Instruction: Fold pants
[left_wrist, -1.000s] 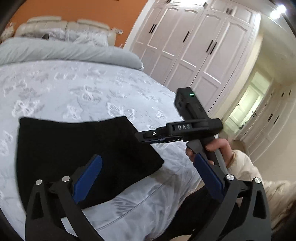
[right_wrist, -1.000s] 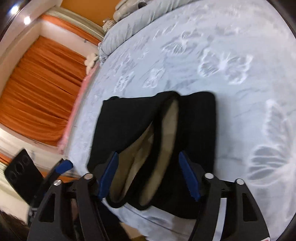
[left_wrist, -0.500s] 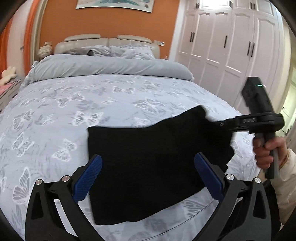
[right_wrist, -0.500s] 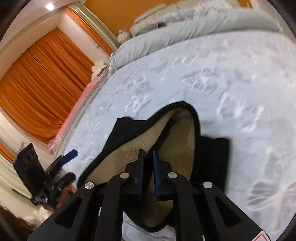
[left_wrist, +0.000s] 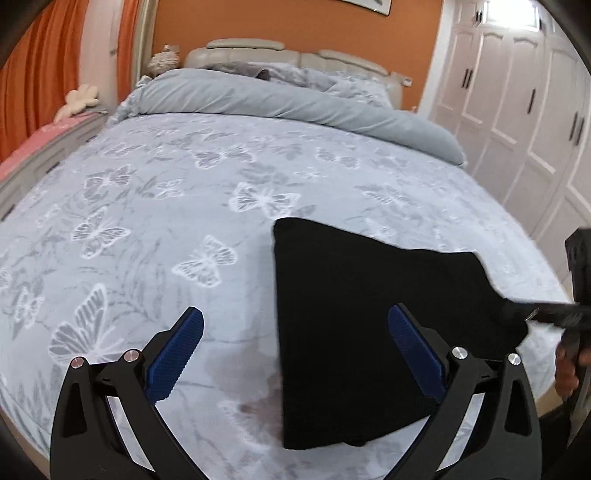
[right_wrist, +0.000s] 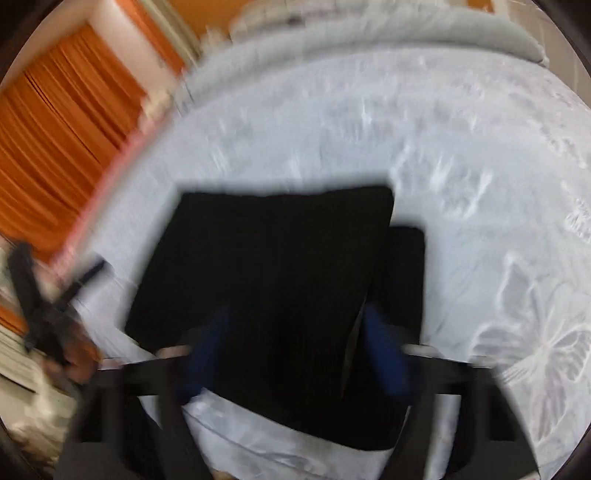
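Black pants (left_wrist: 369, 314) lie folded in a flat block on the butterfly-print bedspread (left_wrist: 166, 206), near the bed's front edge. My left gripper (left_wrist: 295, 325) hovers open over the pants' left edge, one blue pad above bare sheet and the other above the cloth. In the blurred right wrist view, the right gripper (right_wrist: 295, 350) stands over the folded pants (right_wrist: 280, 280). Its jaws are opening, with cloth lying beneath them but not pinched. From the left wrist view the right gripper (left_wrist: 528, 312) reaches in at the pants' right corner.
A rolled grey duvet (left_wrist: 295, 99) and pillows lie at the headboard. White wardrobe doors (left_wrist: 517, 103) stand on the right, orange curtains (right_wrist: 62, 129) on the left. A hand (left_wrist: 569, 369) holds the right gripper's handle beyond the bed edge.
The right gripper, shut on the tan-lined edge half a second ago, has let go; the flap now lies black side up. The left gripper swung left, so the pants sit further right in its view.
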